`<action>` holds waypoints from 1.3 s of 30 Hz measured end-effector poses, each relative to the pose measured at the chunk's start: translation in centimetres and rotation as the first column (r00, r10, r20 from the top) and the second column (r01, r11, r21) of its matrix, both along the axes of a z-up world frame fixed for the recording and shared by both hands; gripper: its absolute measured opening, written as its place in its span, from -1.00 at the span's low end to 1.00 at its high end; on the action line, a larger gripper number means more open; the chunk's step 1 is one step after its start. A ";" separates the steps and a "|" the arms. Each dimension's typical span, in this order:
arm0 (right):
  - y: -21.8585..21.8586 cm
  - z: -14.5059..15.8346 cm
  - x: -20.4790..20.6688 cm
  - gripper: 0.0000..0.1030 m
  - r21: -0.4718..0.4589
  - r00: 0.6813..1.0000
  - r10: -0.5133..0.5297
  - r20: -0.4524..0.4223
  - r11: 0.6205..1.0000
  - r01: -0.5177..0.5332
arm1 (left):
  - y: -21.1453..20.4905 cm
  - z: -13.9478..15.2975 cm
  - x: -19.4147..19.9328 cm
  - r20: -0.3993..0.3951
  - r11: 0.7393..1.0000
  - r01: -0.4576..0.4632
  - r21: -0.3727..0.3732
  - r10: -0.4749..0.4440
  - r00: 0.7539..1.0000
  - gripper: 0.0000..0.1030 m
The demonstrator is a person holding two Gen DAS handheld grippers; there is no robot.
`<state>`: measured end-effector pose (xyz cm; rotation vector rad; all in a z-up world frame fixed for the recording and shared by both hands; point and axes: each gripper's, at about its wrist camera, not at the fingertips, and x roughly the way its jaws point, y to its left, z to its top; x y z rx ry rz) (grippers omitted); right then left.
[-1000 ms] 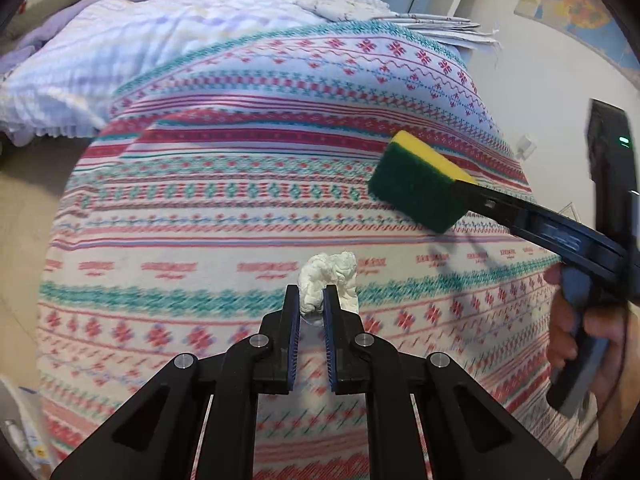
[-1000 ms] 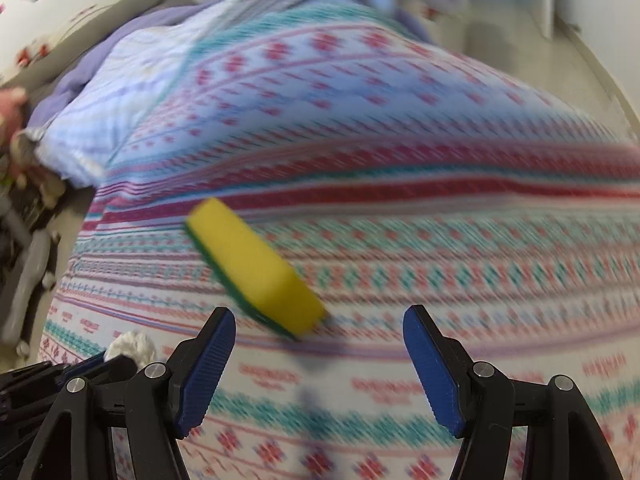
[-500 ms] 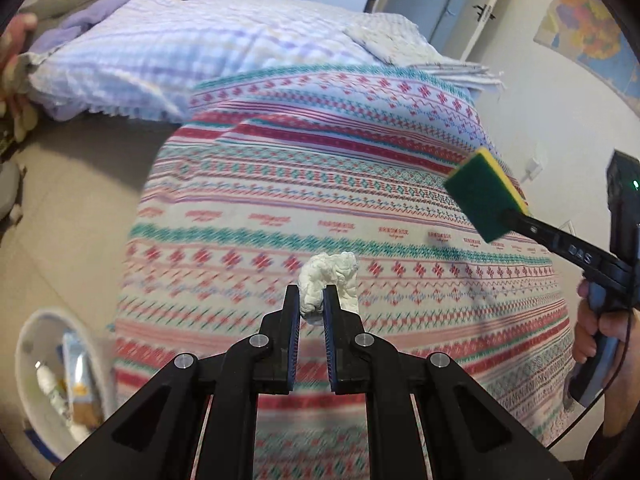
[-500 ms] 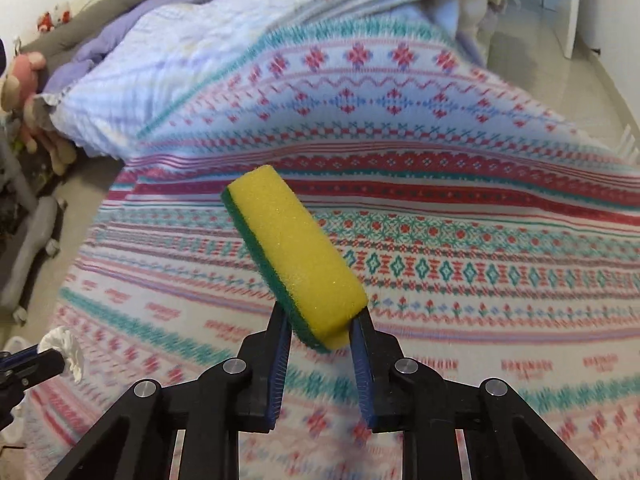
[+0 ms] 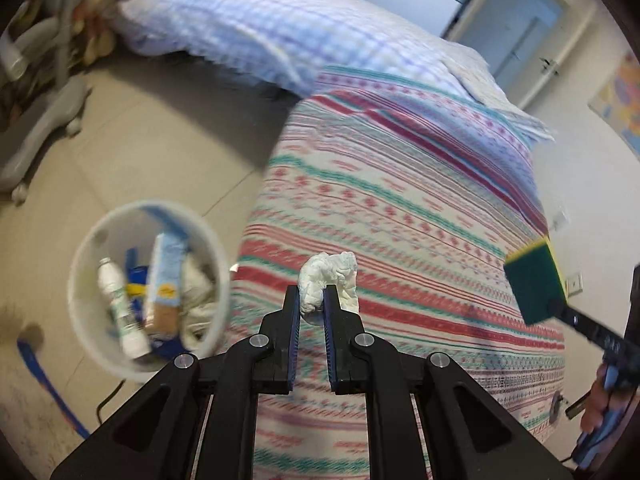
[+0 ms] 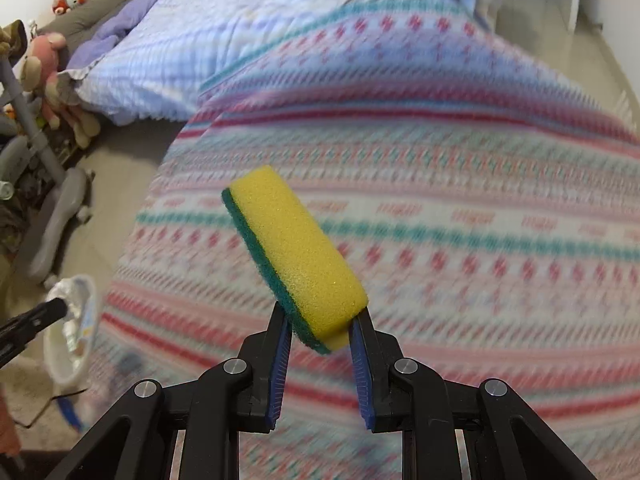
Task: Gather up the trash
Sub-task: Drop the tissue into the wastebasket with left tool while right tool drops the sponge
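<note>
Both hands loaded, heading for the bin

My left gripper [image 5: 311, 300] pinches a tissue [image 5: 329, 276] by one end, over the bed [image 5: 400, 200] edge; the bin [image 5: 86, 248] sits on the floor to its left. My right gripper [image 6: 320, 330] clamps a sponge [image 6: 296, 260] by its near end. Only the left view shows the bin's contents.
</note>
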<state>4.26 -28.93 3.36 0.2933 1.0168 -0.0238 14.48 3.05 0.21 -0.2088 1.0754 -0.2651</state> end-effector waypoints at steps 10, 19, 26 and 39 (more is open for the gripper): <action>7.3 -0.8 0.6 -0.50 0.062 0.993 0.109 -0.032 0.992 -0.107 | 8.5 -1.1 0.6 -0.056 0.988 -0.156 0.010 0.156 0.986 -0.77; 15.7 -1.5 4.3 -0.50 0.105 0.970 0.242 -0.027 0.966 -0.238 | 12.9 -2.2 1.7 -0.076 0.975 -0.218 0.045 0.221 0.972 -0.71; 20.9 -3.4 6.3 -0.49 0.137 0.945 0.325 -0.036 0.938 -0.317 | 14.7 -2.2 1.9 -0.059 0.964 -0.239 0.120 0.247 0.967 0.56; 26.7 -7.3 10.2 -0.49 0.229 0.918 0.390 -0.067 0.902 -0.366 | 16.9 -2.6 1.3 -0.015 0.949 -0.239 0.207 0.248 0.969 0.93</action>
